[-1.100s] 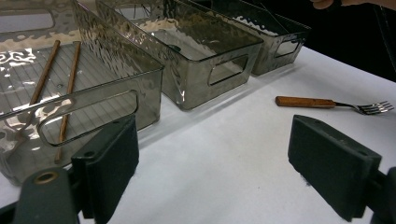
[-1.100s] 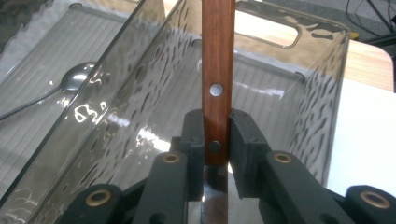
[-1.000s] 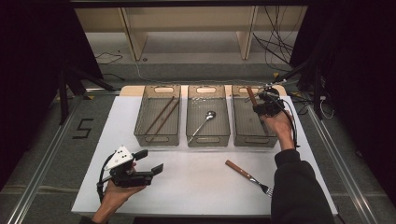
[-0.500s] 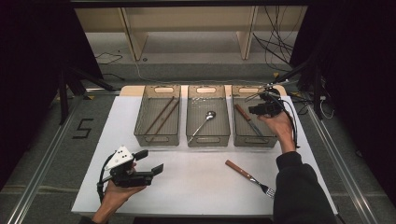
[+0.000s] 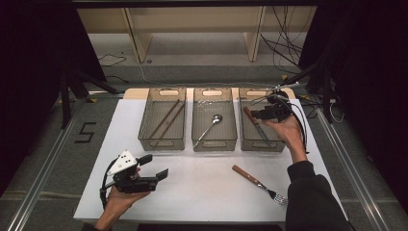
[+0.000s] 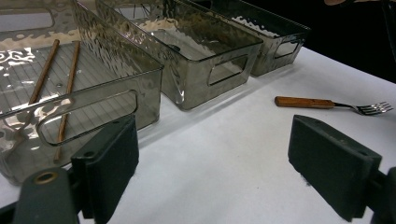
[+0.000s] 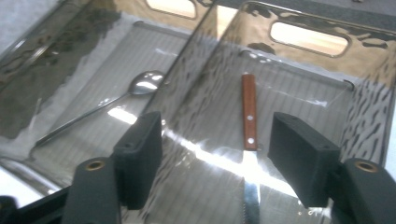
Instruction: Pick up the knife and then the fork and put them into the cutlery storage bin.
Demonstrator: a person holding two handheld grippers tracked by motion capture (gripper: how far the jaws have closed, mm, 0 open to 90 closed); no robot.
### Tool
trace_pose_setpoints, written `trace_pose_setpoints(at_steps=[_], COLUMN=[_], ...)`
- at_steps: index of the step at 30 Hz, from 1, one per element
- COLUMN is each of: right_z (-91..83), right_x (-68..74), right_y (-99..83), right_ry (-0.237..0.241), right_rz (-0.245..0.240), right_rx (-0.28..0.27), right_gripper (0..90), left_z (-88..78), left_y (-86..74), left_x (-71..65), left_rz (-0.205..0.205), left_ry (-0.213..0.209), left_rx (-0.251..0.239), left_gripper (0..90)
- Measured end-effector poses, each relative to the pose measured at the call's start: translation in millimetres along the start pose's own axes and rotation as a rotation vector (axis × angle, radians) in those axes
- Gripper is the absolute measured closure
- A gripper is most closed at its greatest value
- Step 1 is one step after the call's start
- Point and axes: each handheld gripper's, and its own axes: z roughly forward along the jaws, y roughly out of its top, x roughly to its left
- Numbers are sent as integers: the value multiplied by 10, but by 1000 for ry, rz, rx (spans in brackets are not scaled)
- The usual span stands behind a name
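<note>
A wooden-handled table knife (image 7: 249, 116) is being left flat on the floor of the right-hand clear smoked-plastic bin (image 5: 284, 144), released by the right gripper (image 5: 262, 114), whose jaws have just been opening and are being held spread above it with nothing between them. The left gripper (image 5: 153, 167) is being kept spread and empty over the white surface (image 5: 207, 178). Next, judging by the sorting, the wooden-handled fork (image 5: 260, 183) lying on the surface is probably being called for, needing a reach back and a pinch on its handle.
</note>
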Motion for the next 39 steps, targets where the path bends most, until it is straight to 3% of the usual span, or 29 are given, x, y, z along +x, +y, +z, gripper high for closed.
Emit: trace_pose_setpoints(at_steps=[13,26,33,39], right_z=[-221,-387,-442,-448], right_x=[229,454,552,614], right_y=[-90,-306,-432,-592], right_ry=[89,169,199,221], right_rz=[-53,-97,-115,-135], right_rx=[-12,-10,3,49], right_gripper=[287,283,268,264], left_z=[-5,-7,-9,-10], left_y=[1,1,1,1], left_x=[2,0,1,3], left_rz=[6,2,1,2], left_ry=[2,1,2,2], left_rx=[-3,-8,-12,-11], left_gripper=[157,157,157,157])
